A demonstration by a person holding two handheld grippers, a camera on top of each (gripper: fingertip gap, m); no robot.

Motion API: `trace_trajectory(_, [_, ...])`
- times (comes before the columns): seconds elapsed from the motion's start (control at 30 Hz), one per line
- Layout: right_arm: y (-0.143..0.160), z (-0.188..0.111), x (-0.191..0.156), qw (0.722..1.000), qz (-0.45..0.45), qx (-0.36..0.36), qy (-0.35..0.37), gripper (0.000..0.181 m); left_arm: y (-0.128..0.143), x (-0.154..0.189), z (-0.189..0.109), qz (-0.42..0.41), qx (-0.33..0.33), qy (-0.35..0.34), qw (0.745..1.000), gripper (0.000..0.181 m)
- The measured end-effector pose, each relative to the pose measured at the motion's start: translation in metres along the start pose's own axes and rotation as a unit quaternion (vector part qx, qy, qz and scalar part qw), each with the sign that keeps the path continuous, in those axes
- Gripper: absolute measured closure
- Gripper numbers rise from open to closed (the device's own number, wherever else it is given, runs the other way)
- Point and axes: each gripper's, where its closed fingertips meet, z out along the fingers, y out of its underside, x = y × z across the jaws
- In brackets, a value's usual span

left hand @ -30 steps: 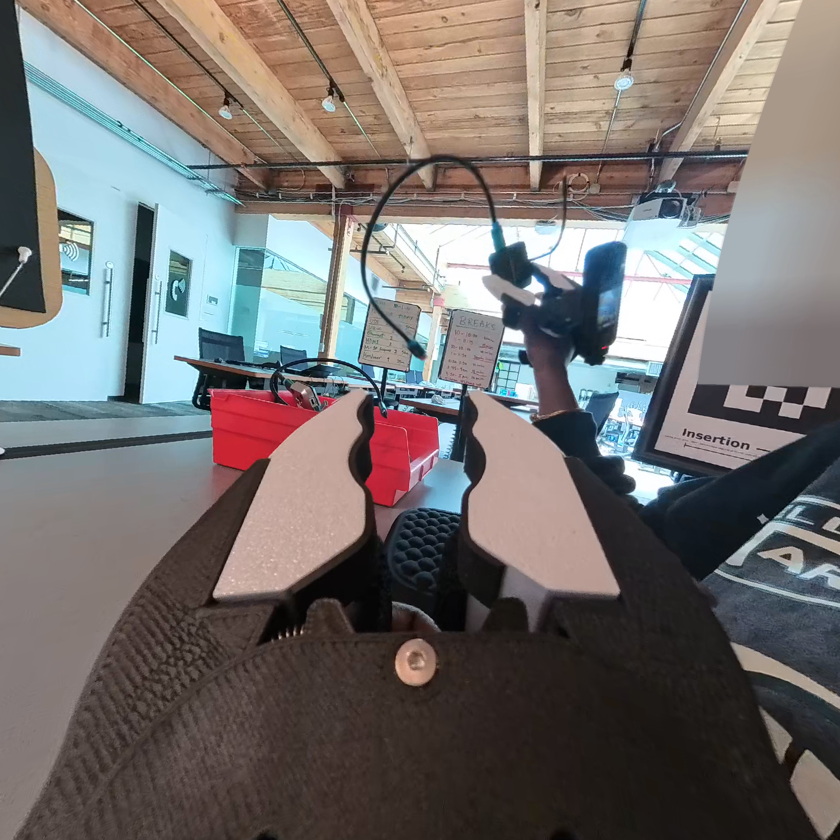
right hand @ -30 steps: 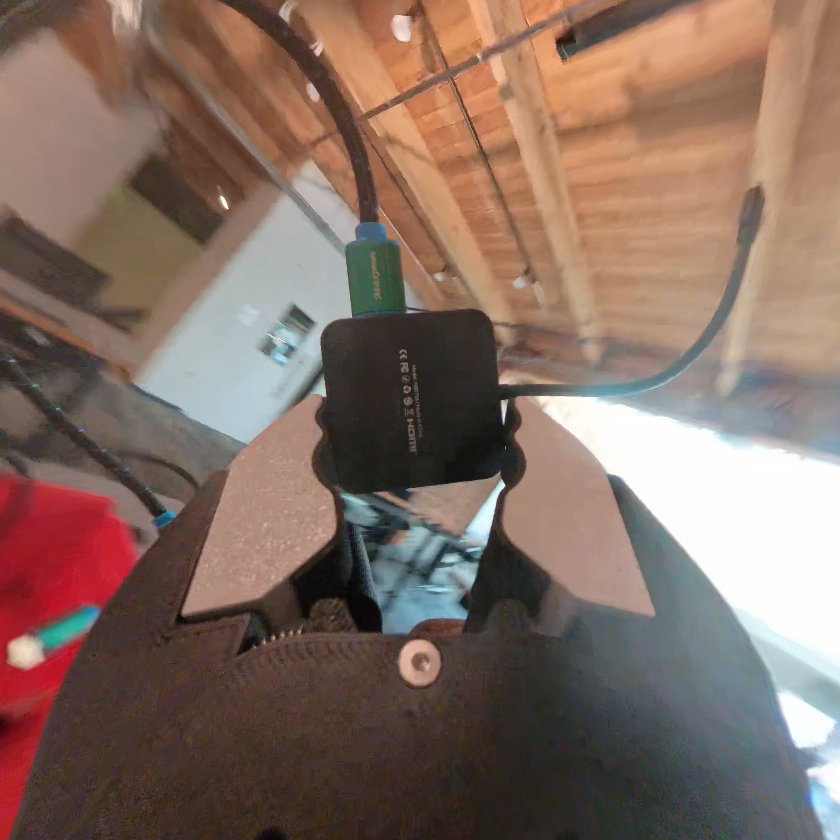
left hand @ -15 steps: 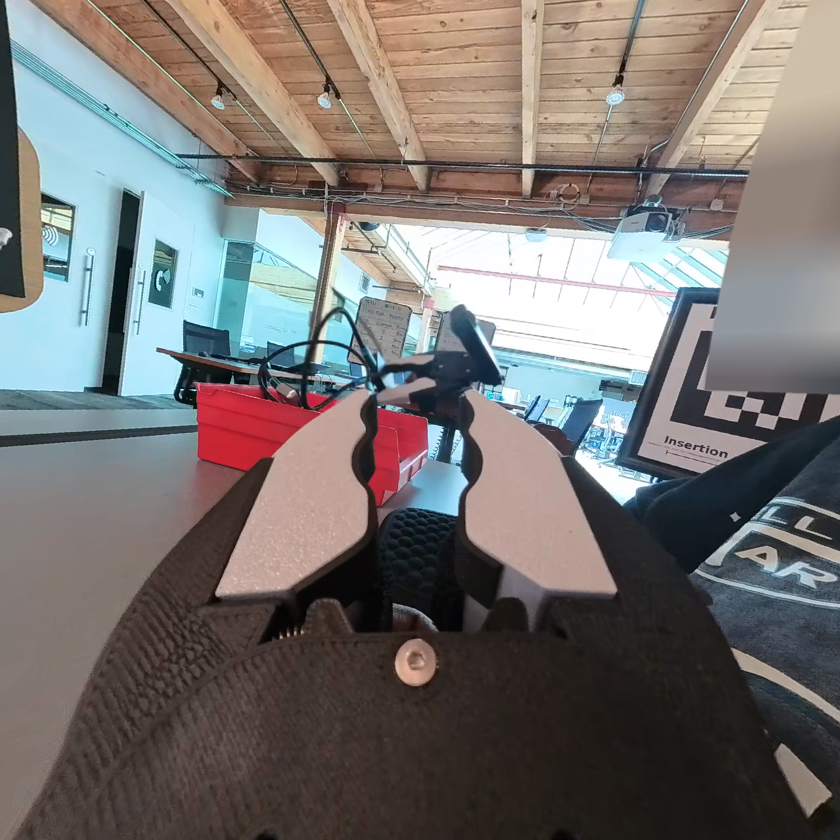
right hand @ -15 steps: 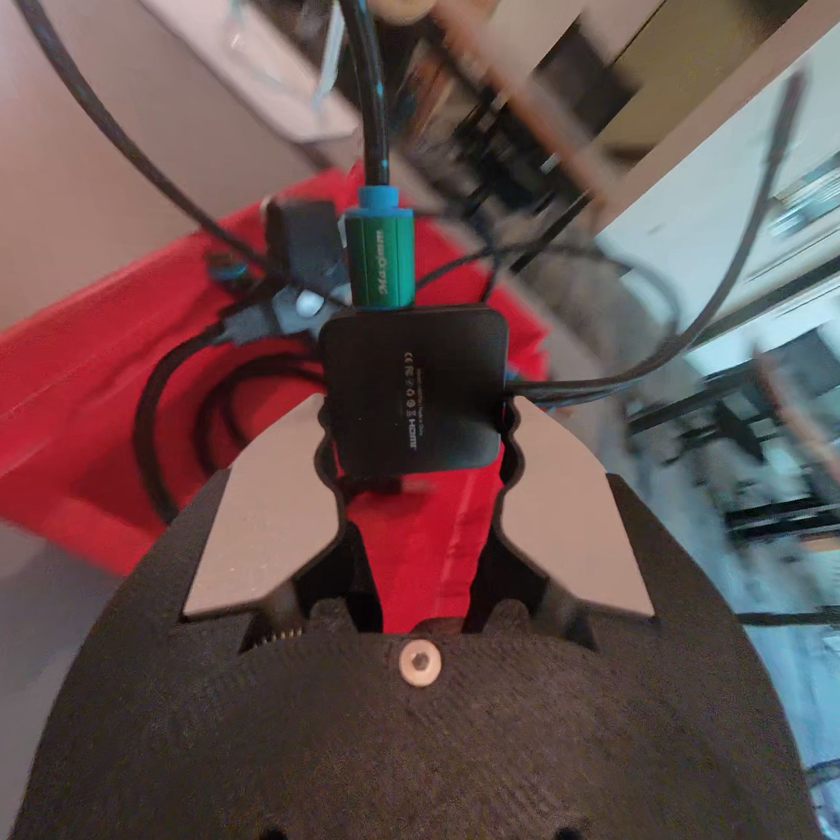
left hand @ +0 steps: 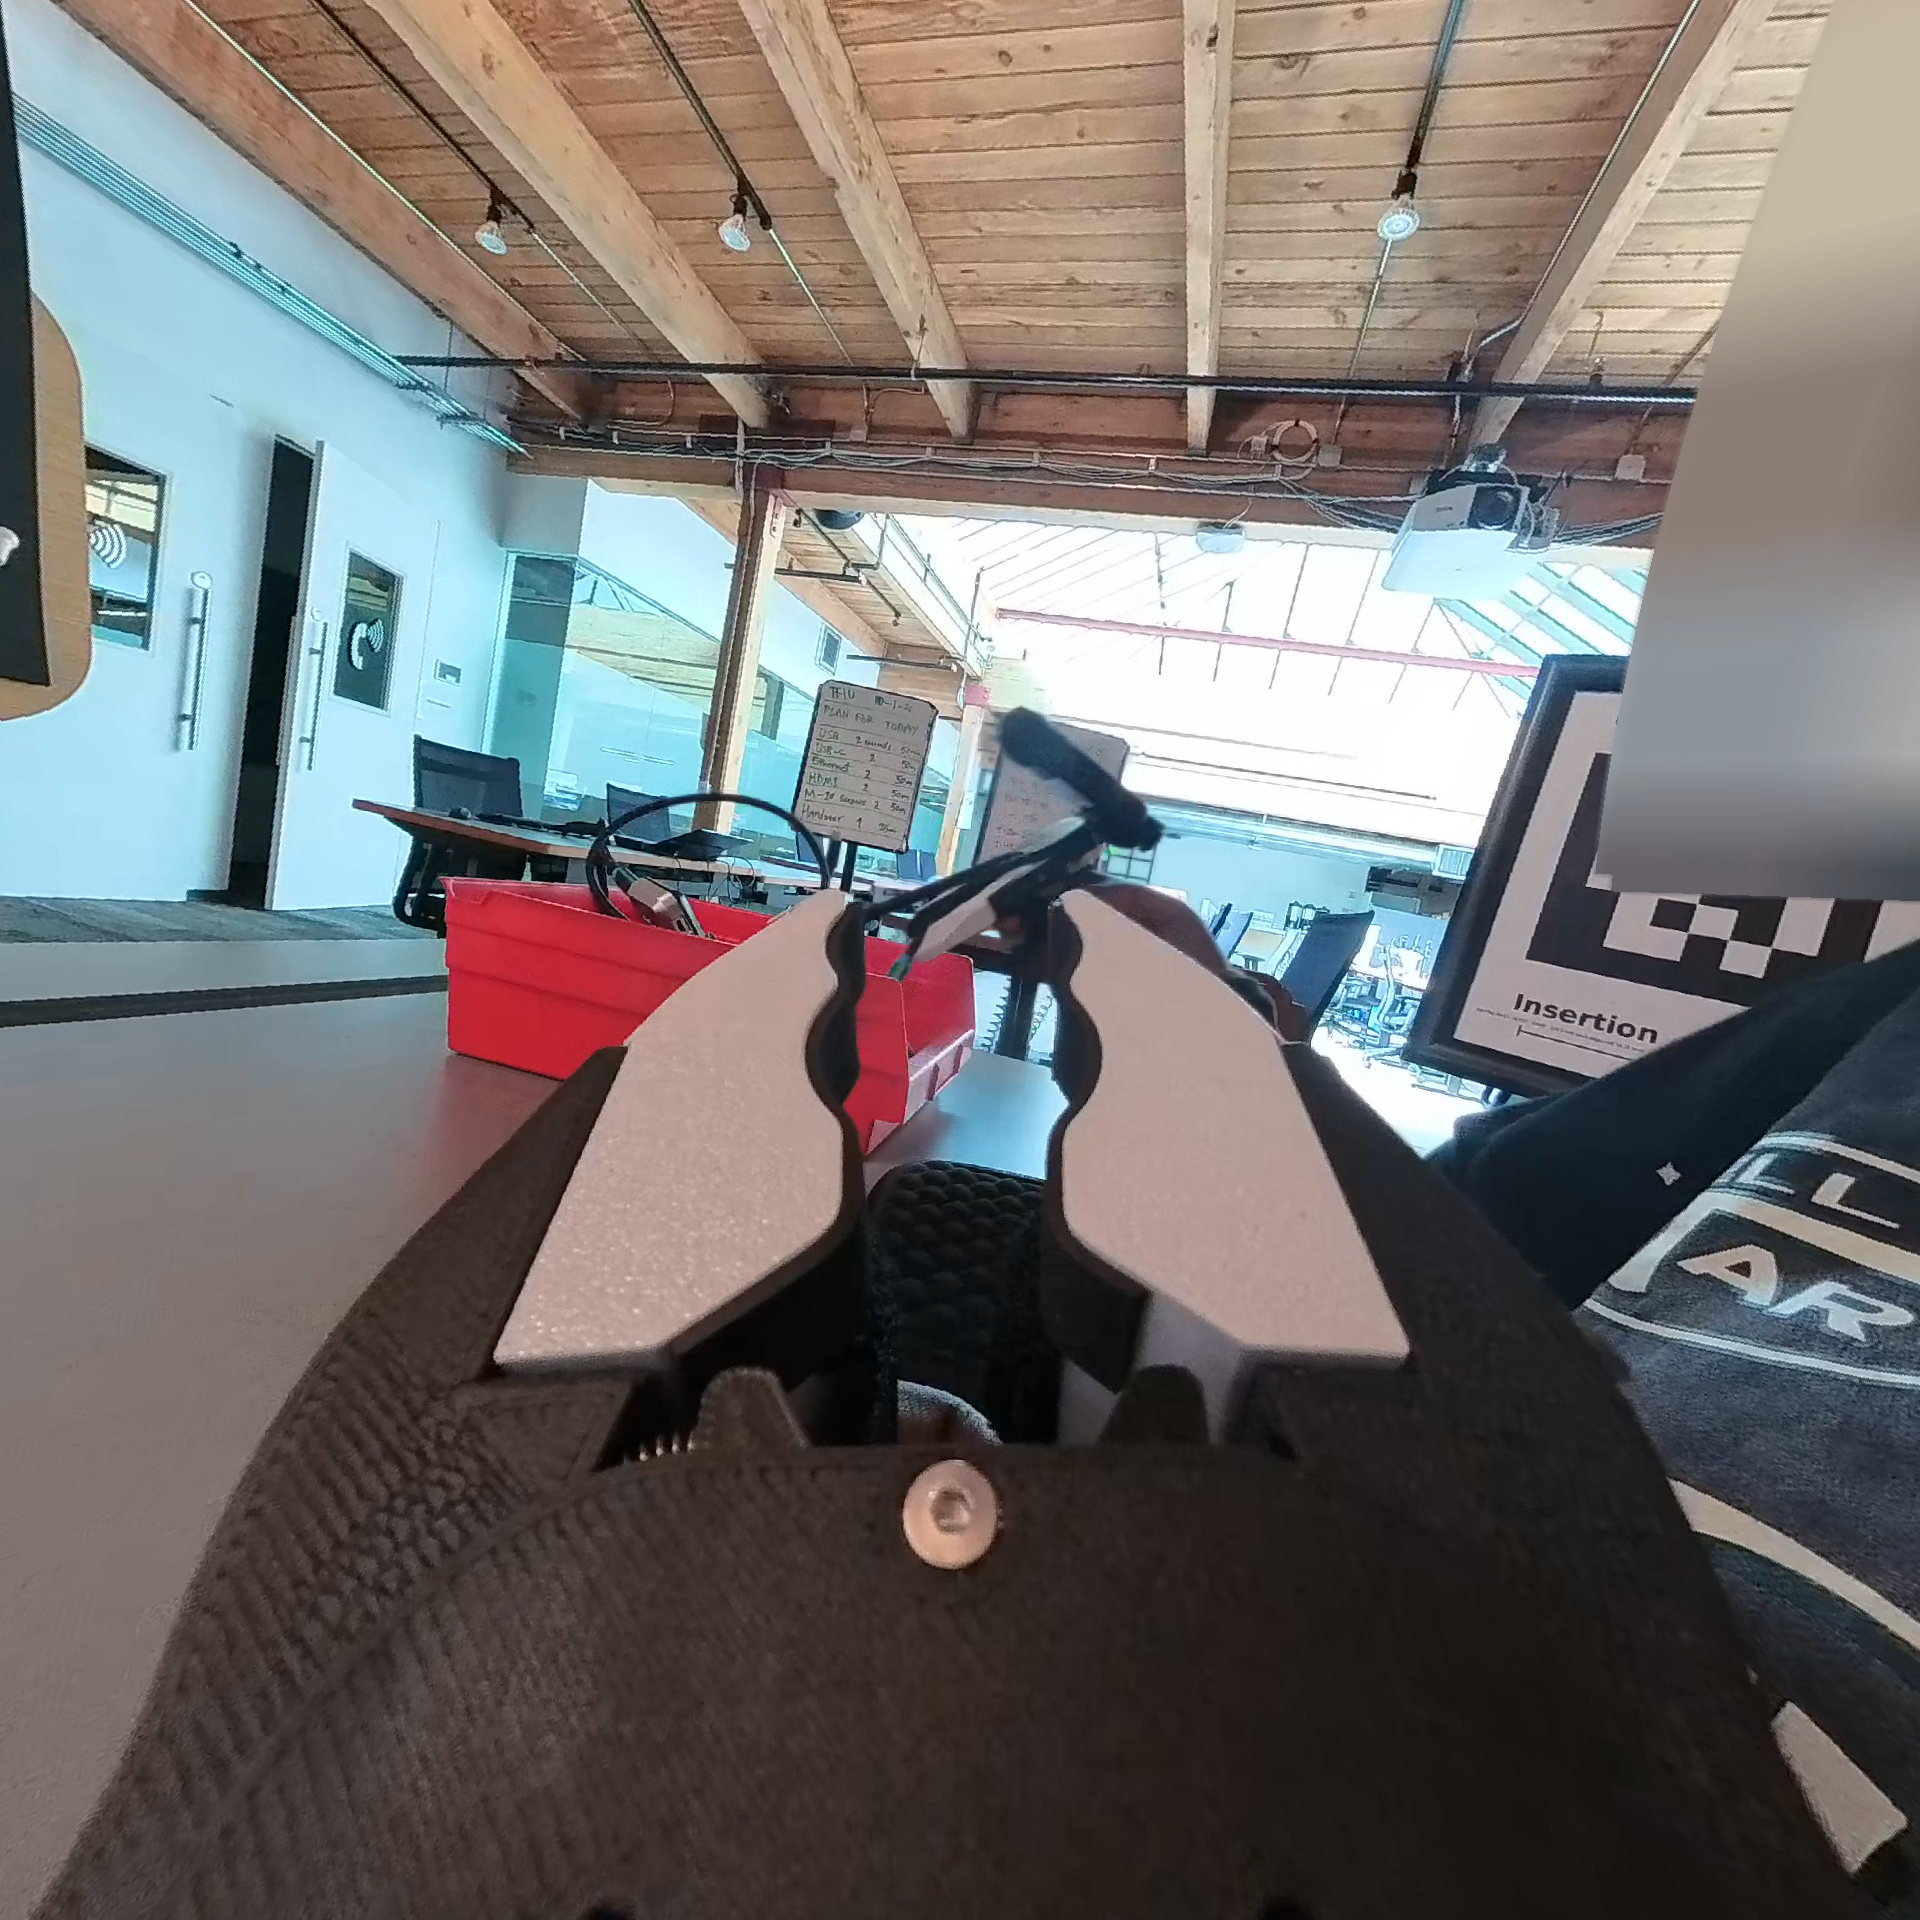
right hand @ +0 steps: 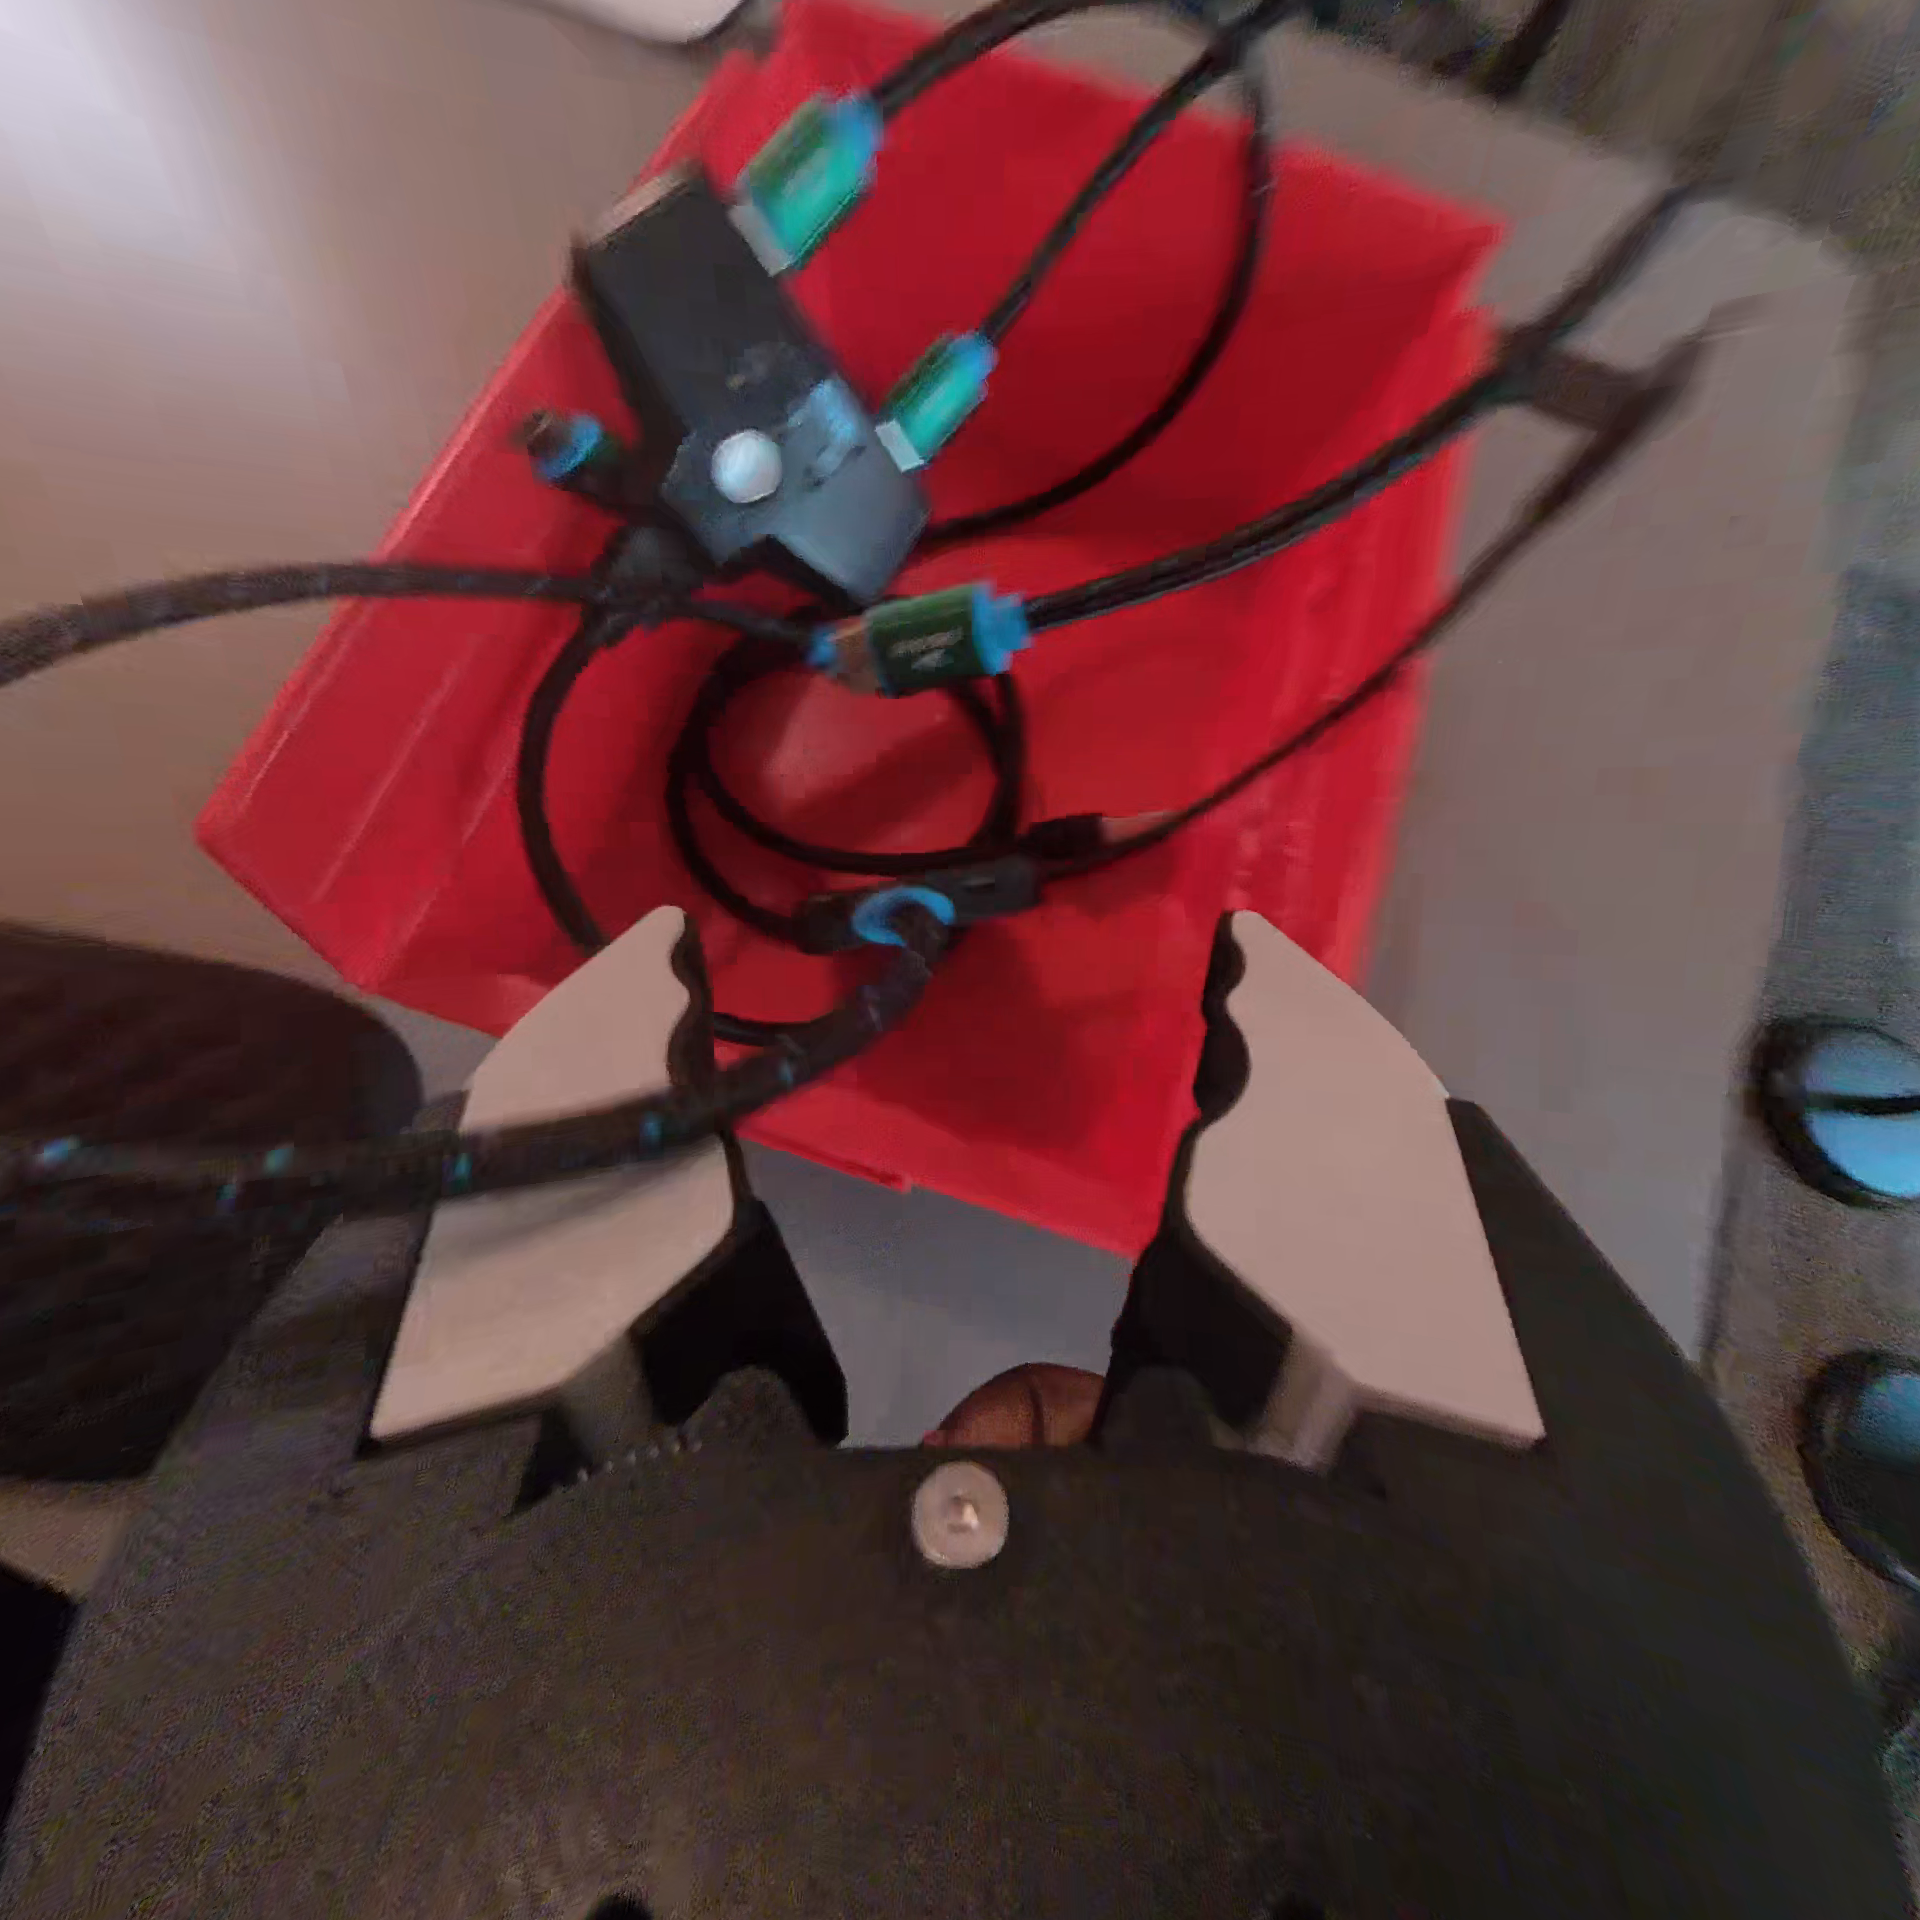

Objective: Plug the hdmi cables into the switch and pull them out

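Fingers (right hand: 582, 1174) of the right gripper (right hand: 951, 1039) spread, empty above the red bin (right hand: 1351, 644), likely freeing the switch (right hand: 727, 384) and cables (right hand: 925, 644); left gripper (left hand: 951, 997) part-open, idle on the desk (left hand: 208, 1143).

Motion blur smears the switch (right hand: 743, 390) and green plugs (right hand: 805, 192).

left claw (left hand: 951, 935) parted, empty, red bin (left hand: 582, 971) w/ cables ahead
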Motion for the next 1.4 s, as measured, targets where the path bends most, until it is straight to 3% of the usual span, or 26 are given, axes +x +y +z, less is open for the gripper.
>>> trace_trajectory(0.1, [0.013,-0.02,0.04,0.995,0.056,0.015,0.084,0.095,0.001,0.0,0.001,0.001,-0.003,0.0,1.0,0.148])
trace_trajectory(0.23, [0.054,-0.004,0.063,0.986,0.119,-0.066,0.095,0.116,0.002,0.0,0.001,0.0,-0.006,-0.001,1.0,0.148])
trace_trajectory(0.3, [0.058,0.012,0.056,0.988,0.116,-0.082,0.061,0.163,0.002,-0.001,0.001,-0.003,-0.007,-0.001,1.0,0.148])
trace_trajectory(0.37, [0.062,0.021,0.058,0.985,0.109,-0.111,0.081,0.177,0.002,-0.001,0.001,-0.003,-0.006,-0.002,1.0,0.148])
trace_trajectory(0.57, [0.043,0.038,0.011,0.989,0.058,-0.136,0.021,0.173,0.002,-0.002,0.001,-0.006,-0.006,-0.002,1.0,0.148])
trace_trajectory(0.7, [0.031,0.055,-0.009,0.987,0.025,-0.157,0.024,0.171,0.002,-0.001,0.001,-0.001,-0.006,-0.001,1.0,0.148])
trace_trajectory(0.8, [0.035,0.045,-0.01,0.984,0.01,-0.175,0.031,0.146,0.001,0.001,0.001,0.004,-0.005,0.0,1.0,0.148])
trace_trajectory(0.9, [0.034,0.011,-0.016,0.989,0.009,-0.145,0.006,0.124,0.002,0.0,0.001,0.003,-0.005,-0.002,1.0,0.148])
trace_trajectory(0.93, [0.034,-0.003,-0.02,0.99,0.002,-0.138,-0.003,0.102,0.002,0.0,0.001,0.002,-0.005,-0.002,1.0,0.148])
trace_trajectory(0.97, [0.031,-0.016,-0.03,0.992,-0.013,-0.124,-0.02,0.1,0.002,-0.001,0.001,0.001,-0.006,-0.003,1.0,0.148])
trace_trajectory(1.07, [0.013,-0.044,-0.1,0.981,-0.114,-0.049,-0.147,0.122,0.005,-0.003,0.003,-0.006,-0.016,-0.006,1.0,0.148])
trace_trajectory(1.17, [0.036,-0.053,-0.186,0.92,-0.229,-0.083,-0.306,0.13,0.008,-0.003,0.005,-0.01,-0.028,-0.003,1.0,0.148])
trace_trajectory(1.27, [0.088,-0.031,-0.2,0.891,-0.308,-0.193,-0.271,0.129,0.008,-0.003,0.005,-0.009,-0.028,-0.003,1.0,0.148])
trace_trajectory(1.37, [0.103,-0.004,-0.186,0.894,-0.36,-0.19,-0.187,0.127,0.008,-0.004,0.005,-0.015,-0.029,-0.002,0.999,0.148])
trace_trajectory(1.4, [0.103,-0.006,-0.191,0.895,-0.35,-0.182,-0.208,0.136,0.009,-0.004,0.005,-0.016,-0.03,-0.001,0.999,0.148])
